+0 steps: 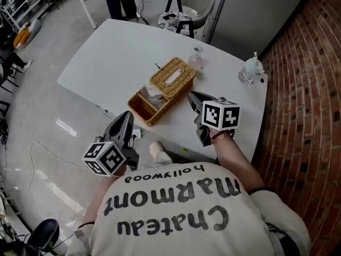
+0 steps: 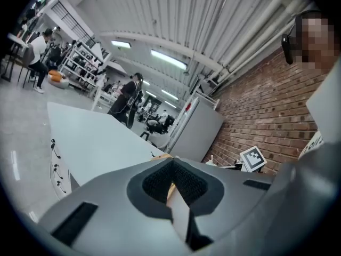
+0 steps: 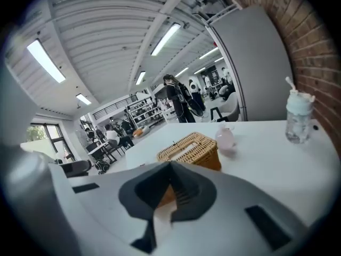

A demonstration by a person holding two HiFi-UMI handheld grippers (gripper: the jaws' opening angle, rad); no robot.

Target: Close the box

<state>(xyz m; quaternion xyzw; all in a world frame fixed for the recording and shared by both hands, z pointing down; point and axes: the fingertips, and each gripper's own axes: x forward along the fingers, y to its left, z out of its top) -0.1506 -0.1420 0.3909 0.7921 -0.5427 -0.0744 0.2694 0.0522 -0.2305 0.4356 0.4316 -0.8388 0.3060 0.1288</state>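
left tool pressed together, empty | right tool likewise | we cannot make out the wicker box contents

Half-open wicker box on white table

A: Lighting?
B: Bright, even; supplied by ceiling strip lights. Glare is seen on floor.
A: Pic quality?
B: Gripper views are fisheye-bent w/ dark corners; near foreground is blurred.
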